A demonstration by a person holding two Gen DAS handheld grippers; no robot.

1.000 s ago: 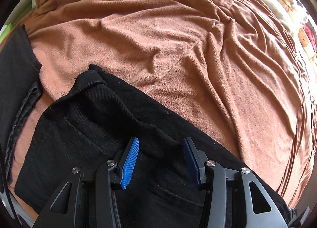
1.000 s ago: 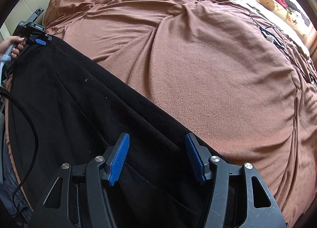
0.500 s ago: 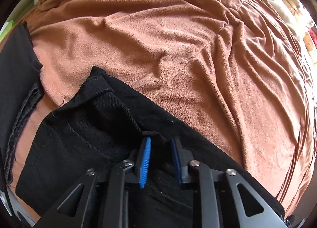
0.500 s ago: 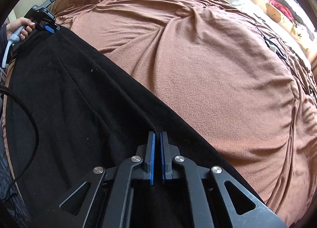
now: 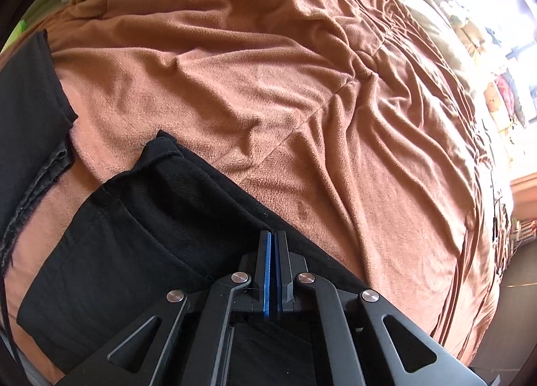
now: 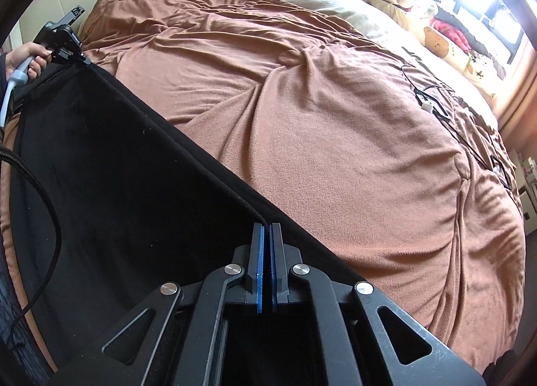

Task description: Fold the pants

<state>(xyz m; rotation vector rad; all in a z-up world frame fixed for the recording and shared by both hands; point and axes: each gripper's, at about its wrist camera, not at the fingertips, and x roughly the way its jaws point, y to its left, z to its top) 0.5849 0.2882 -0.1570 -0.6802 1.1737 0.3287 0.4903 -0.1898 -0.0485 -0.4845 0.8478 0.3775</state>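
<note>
My right tool (image 6: 265, 228) is pinched tight on the near edge of the pants (image 6: 117, 168), and my left tool (image 5: 272, 235) is pinched on black cloth near the hem end. The pants lie along the near side of the bed (image 6: 335, 117), their edge taut between both tools. I should lift both evenly, keep that edge straight, and carry it across the blanket (image 5: 268, 67).
</note>
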